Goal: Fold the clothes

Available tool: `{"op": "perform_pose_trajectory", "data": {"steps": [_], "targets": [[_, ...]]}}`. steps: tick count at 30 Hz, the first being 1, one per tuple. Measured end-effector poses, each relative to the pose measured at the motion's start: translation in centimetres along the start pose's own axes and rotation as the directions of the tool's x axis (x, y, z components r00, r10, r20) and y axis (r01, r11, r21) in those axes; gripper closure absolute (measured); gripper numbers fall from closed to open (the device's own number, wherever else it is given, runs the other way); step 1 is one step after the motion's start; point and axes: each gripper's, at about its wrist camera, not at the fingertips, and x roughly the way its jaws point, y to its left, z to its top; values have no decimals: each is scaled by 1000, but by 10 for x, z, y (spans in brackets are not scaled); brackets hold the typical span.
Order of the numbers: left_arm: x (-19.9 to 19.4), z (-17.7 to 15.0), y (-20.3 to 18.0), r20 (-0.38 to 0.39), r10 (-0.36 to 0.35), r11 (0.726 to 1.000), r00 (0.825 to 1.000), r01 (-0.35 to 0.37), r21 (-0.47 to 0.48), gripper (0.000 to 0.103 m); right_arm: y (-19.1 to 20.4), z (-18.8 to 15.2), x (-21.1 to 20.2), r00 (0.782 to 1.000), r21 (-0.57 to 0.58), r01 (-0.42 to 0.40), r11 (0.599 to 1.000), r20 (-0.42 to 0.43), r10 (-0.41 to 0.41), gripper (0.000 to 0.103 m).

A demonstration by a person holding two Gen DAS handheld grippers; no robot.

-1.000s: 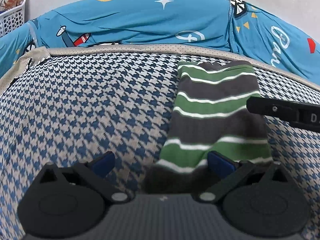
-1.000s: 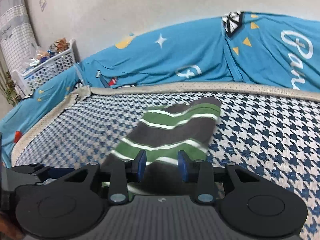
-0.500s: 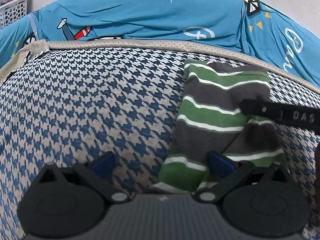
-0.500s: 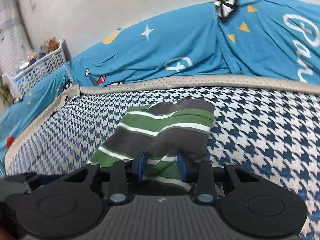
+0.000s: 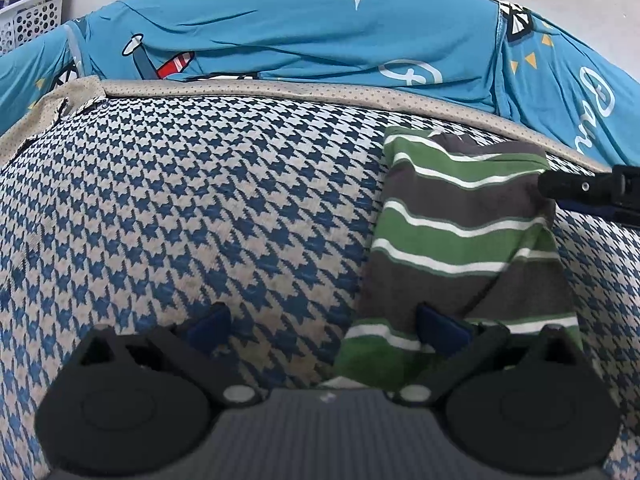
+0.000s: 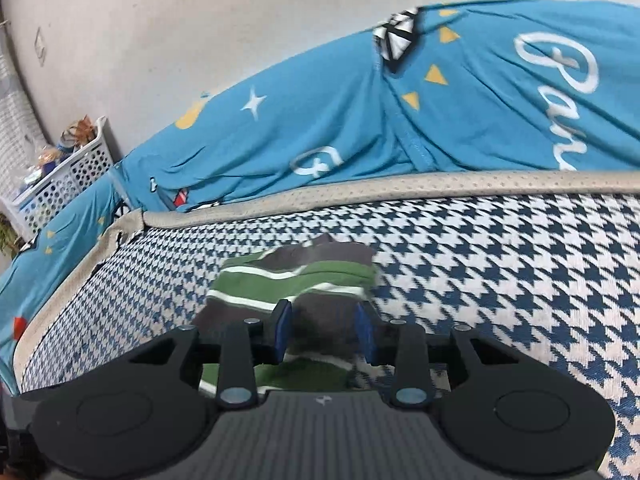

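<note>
A green, grey and white striped garment (image 5: 460, 208) lies on the houndstooth cover, partly doubled over with a diagonal fold near its right side. My left gripper (image 5: 324, 325) stands wide open with nothing between its pads; its right fingertip (image 5: 440, 328) hovers over the garment's near edge. In the right wrist view my right gripper (image 6: 323, 331) has a bunched grey fold of the garment (image 6: 304, 280) between its blue pads, and its jaws are starting to open. A black finger (image 5: 580, 187) of that gripper shows at the garment's far right corner.
The houndstooth cover (image 5: 200, 200) has a beige trim (image 6: 440, 188) along its far edge. Behind it lies a blue printed sheet (image 5: 320, 32). A white perforated basket (image 6: 68, 176) with odds and ends stands at the far left by the wall.
My right gripper has carried the garment's near part toward its far end, doubling it over. In the left wrist view its finger moved up and to the right. The left gripper stayed open.
</note>
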Motion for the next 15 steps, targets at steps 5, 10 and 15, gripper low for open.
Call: {"op": "perform_pose_trajectory", "data": {"steps": [5,10,15], "targets": [[1,0,0,1,3,1000,1000,-3,-4,0,-7,-1,9,1000,13,-29,999,-3,29,56],[4,1,-1,8,5,1000,1000,-5,6,0,-4,-3,23,998,-11,-59,998,-30,59,56],[7,2,-2,13,8,1000,1000,-8,13,0,1,-2,33,996,-45,-81,996,-32,80,56]]}}
